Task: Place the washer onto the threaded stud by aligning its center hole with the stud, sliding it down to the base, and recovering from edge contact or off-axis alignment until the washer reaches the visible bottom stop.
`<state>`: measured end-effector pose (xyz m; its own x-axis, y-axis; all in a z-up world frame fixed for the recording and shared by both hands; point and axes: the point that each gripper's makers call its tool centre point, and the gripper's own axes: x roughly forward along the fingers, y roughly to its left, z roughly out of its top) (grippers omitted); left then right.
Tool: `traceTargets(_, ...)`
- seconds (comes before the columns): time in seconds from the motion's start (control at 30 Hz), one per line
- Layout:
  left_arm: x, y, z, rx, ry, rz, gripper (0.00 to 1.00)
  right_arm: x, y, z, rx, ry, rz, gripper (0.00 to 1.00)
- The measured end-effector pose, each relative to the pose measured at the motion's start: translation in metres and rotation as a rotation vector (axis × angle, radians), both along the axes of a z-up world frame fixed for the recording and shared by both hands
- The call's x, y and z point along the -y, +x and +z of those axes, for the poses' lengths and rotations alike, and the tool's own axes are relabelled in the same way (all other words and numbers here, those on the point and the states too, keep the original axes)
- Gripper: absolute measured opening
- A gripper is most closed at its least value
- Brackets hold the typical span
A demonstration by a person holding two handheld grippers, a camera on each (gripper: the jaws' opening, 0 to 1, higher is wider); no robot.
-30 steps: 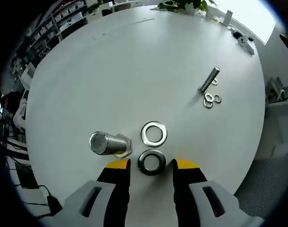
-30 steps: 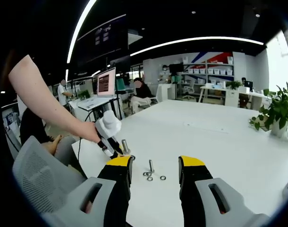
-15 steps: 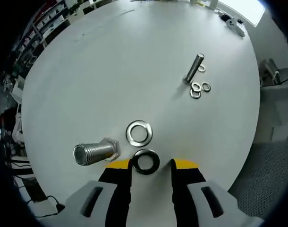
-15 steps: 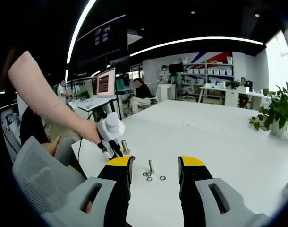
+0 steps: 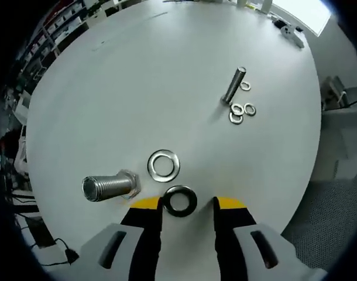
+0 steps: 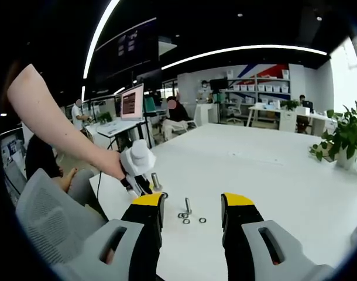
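In the left gripper view, the left gripper (image 5: 186,204) hung low over the white counter (image 5: 137,88) with its yellow-tipped jaws set apart on either side of a dark washer (image 5: 179,201) that lay flat on the counter. The washer sat in the gap between the tips, and I cannot tell whether they touched its rim or had any hold on it. Just beyond it lay a bright washer (image 5: 164,165), also flat. To the left, the stud (image 5: 107,187) stood on its hex base, its threaded end pointing toward the camera, apart from both washers. Farther off to the right lay a bolt (image 5: 233,85) with a few small washers (image 5: 241,111) beside it.

In the right gripper view, the right gripper (image 6: 192,202) hung above the counter's near edge, jaws wide apart and holding nothing. At the left of that view a person's hand (image 6: 112,164) held the left gripper (image 6: 137,167) down by the stud (image 6: 155,181); the bolt (image 6: 188,205) and small washers (image 6: 185,219) lay between the right gripper's jaws in the view, well beyond them.
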<state>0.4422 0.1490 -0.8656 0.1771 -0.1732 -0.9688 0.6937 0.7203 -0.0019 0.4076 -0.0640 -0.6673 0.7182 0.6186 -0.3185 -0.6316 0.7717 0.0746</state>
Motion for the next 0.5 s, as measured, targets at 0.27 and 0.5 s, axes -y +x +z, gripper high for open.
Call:
traceTargets(0.27,0.0053,0.0006,-0.0010,0.005,0.001,-0.020,0.41,-0.0006,-0.0003,0.0021,0.006,0.005,0.000,0.41)
traceTargets(0.5,0.0092,-0.0026,-0.0008,0.014,-0.005,-0.053,0.36,0.0003,0.0005,0.0037,0.012,0.008,-0.004,0.41)
